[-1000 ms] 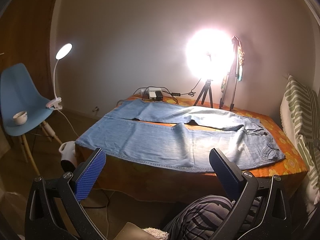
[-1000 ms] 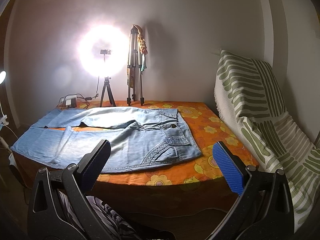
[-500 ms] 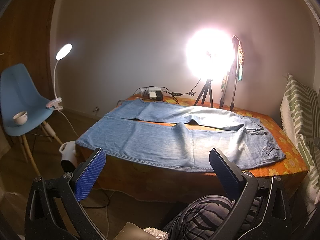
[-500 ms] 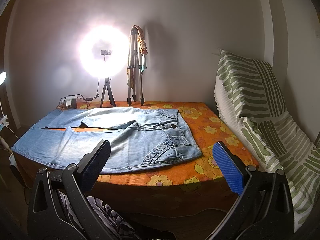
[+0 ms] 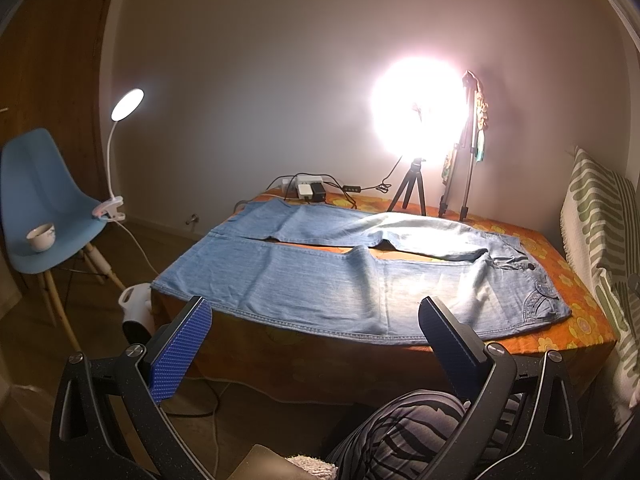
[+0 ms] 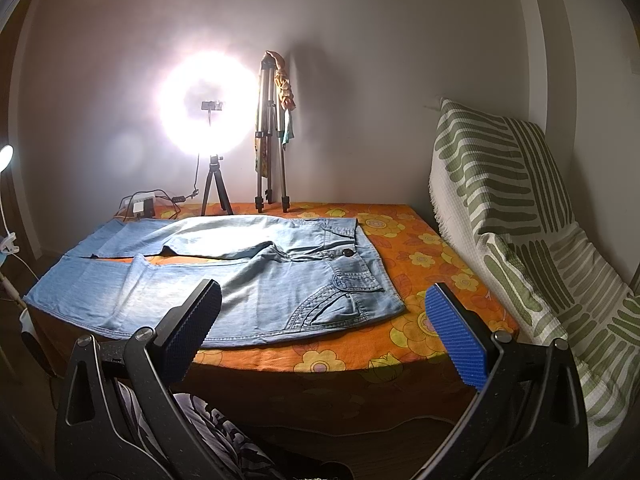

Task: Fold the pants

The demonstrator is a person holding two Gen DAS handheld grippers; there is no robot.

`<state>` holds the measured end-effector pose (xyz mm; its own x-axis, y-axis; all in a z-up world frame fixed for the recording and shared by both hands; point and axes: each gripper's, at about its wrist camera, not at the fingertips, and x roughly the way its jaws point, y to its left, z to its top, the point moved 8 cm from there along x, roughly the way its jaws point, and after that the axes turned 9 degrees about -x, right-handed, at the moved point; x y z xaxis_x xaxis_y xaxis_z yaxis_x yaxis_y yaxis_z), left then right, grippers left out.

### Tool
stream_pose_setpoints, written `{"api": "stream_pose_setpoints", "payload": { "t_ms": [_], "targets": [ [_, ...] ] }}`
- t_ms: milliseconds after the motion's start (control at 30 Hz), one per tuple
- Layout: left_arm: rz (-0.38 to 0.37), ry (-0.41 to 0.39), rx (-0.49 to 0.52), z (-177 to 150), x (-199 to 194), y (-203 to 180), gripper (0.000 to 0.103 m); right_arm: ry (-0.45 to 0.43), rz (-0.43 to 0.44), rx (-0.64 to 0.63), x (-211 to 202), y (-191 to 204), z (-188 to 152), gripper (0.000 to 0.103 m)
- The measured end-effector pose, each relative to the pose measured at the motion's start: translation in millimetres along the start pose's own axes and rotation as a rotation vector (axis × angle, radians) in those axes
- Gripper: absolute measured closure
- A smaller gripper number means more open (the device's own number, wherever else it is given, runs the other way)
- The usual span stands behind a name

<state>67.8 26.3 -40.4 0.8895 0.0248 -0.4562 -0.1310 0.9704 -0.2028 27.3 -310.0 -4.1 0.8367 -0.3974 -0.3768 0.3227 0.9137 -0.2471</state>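
Light blue jeans (image 5: 320, 276) lie flat and unfolded on the orange flowered table (image 5: 576, 320), legs to the left, waist to the right. They also show in the right wrist view (image 6: 248, 284), waistband near the table's middle. My left gripper (image 5: 312, 320) is open and empty, held back from the table's near edge in front of the near leg. My right gripper (image 6: 324, 304) is open and empty, held back from the near edge in front of the waist and pocket.
A ring light on a tripod (image 5: 416, 120), a folded tripod (image 6: 272, 140) and a power strip with cables (image 5: 308, 190) stand at the table's back. A blue chair with a cup (image 5: 40, 204) and clip lamp is left. A striped green cushion (image 6: 520, 240) leans at right.
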Motion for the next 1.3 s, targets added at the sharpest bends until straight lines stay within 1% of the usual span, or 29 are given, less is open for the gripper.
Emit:
{"api": "stream_pose_setpoints", "payload": {
  "t_ms": [867, 1067, 1300],
  "targets": [
    [0.006, -0.001, 0.005, -0.6, 0.8, -0.2, 0.000, -0.001, 0.000, 0.002, 0.4, -1.2, -1.0, 0.000],
    [0.022, 0.000, 0.013, 1.1, 3.6, 3.9, 0.000, 0.009, 0.002, 0.004, 5.2, 3.9, 1.1, 0.000],
    [0.066, 0.004, 0.015, 7.6, 8.5, 16.0, 0.000, -0.012, 0.021, -0.008, 12.4, 6.1, 10.9, 0.000]
  ]
}}
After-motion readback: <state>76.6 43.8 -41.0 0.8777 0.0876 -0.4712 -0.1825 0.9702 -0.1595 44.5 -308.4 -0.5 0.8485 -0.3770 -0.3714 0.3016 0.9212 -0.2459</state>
